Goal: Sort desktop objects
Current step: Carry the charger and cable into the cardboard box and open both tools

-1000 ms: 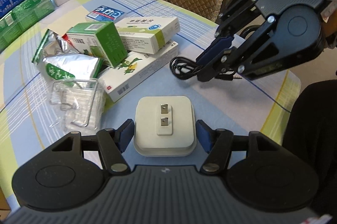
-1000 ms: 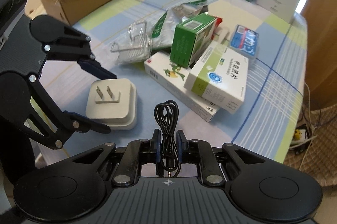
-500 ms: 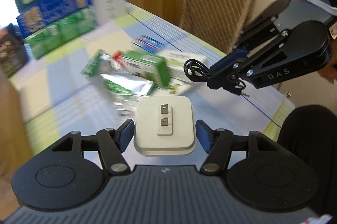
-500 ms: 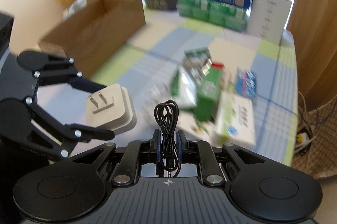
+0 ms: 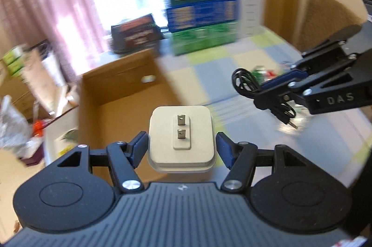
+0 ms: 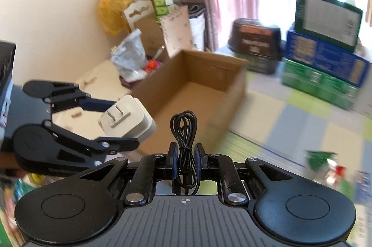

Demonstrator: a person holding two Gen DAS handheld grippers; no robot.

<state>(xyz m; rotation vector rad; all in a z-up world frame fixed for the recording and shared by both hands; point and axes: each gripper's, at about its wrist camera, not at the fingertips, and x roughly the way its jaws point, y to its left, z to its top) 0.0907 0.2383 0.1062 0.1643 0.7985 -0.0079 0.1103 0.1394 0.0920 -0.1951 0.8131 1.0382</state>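
Left wrist view: both loads carried toward the open brown cardboard box (image 5: 130, 93).
Left tool (image 5: 182, 149) grips a white square plug adapter (image 5: 181, 137); right tool (image 6: 186, 164) is clenched on a coiled black cable (image 6: 183, 128). Release only once each hangs inside the box walls on the counter (image 6: 302, 128).

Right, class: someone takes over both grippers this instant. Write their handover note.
Left gripper: jaws shut on the white plug adapter, held in the air.
Right gripper: jaws shut on the coiled black cable, also in the air.
Open cardboard box lies just ahead of both; its visible floor looks bare.
Done: both items picked up.
Left: probably drop them in the box, then sort the packets on the checked tablecloth.
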